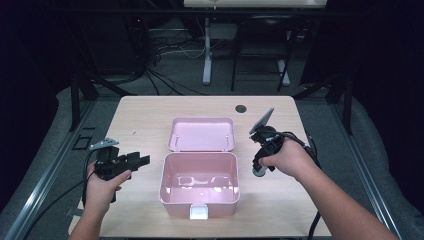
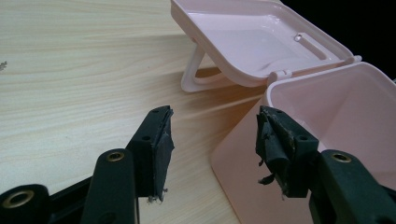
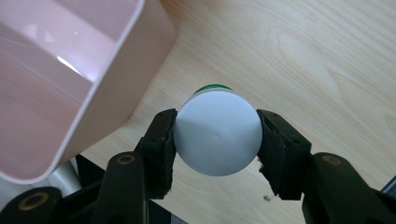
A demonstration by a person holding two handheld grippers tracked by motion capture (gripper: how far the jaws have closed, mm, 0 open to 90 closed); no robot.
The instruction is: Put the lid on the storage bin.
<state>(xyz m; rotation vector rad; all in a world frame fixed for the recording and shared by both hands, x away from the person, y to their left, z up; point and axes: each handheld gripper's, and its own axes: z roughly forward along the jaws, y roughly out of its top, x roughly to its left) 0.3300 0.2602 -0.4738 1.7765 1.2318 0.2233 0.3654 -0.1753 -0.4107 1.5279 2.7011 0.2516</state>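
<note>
A light wooden table (image 1: 145,120) with a small dark round hole (image 1: 241,108) near its far edge. Beyond it, tangled black cables (image 1: 165,55) lie on grey floor.

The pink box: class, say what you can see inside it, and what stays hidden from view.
The pink box stands open with its lid folded back. Inside I see bare pink floor with glare, no objects. The near wall hides the floor's front strip. The right gripper holds a white-capped bottle outside.

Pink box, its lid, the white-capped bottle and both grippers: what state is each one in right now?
Pink box: open, nothing inside.
Lid: swung back, lying open behind the box.
White-capped bottle: clamped by its cap, beside the box.
Left gripper: open, holding nothing.
Right gripper: shut on the bottle.
</note>
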